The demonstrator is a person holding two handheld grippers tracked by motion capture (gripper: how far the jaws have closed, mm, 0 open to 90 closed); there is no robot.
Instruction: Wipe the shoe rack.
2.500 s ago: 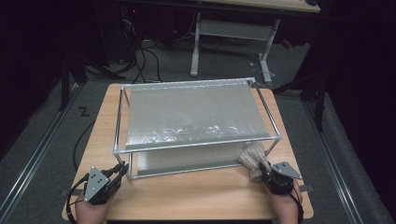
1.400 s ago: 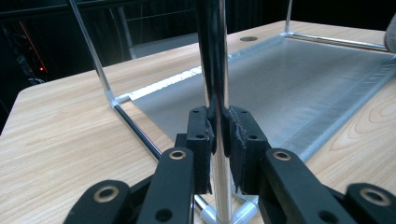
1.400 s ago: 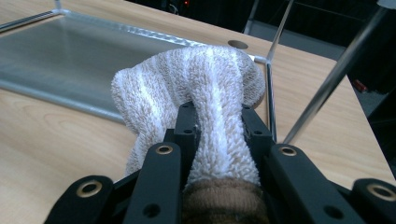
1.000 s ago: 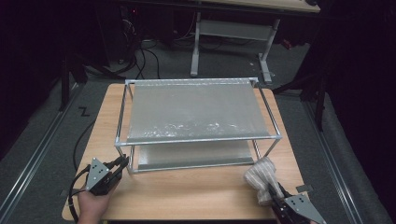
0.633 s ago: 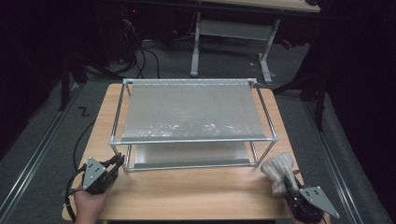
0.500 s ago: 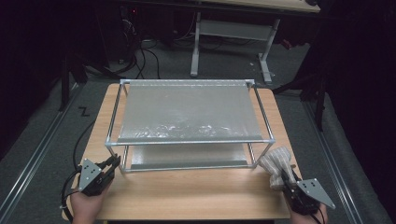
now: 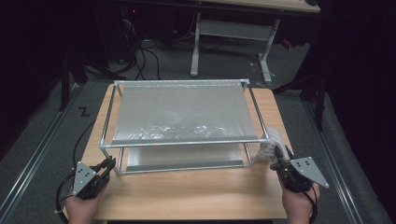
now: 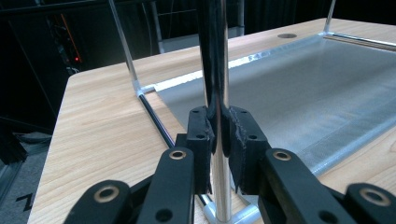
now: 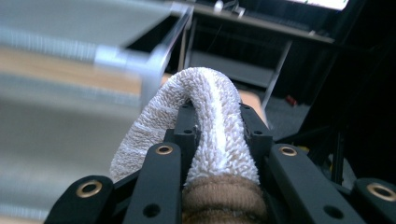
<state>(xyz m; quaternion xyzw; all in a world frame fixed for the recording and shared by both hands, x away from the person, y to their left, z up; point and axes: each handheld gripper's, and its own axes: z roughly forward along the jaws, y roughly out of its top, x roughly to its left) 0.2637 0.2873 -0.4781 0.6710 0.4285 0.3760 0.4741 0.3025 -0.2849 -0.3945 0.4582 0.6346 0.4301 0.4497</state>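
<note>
Holding the scene from the near edge: the left gripper (image 8: 218,140) is clamped on the rack's (image 7: 182,142) near-left post (image 8: 215,70), steadying it, while the right gripper (image 9: 218,135) is closed on a folded cloth (image 9: 205,126) just beside the rack's near-right corner. The cloth looks soft, light and floppy (best pinched across the fold, as here). Beyond, the rack looks stiff, light and smooth, standing on the table (image 7: 196,196); grip a post, not the shelf (image 7: 182,112).
</note>
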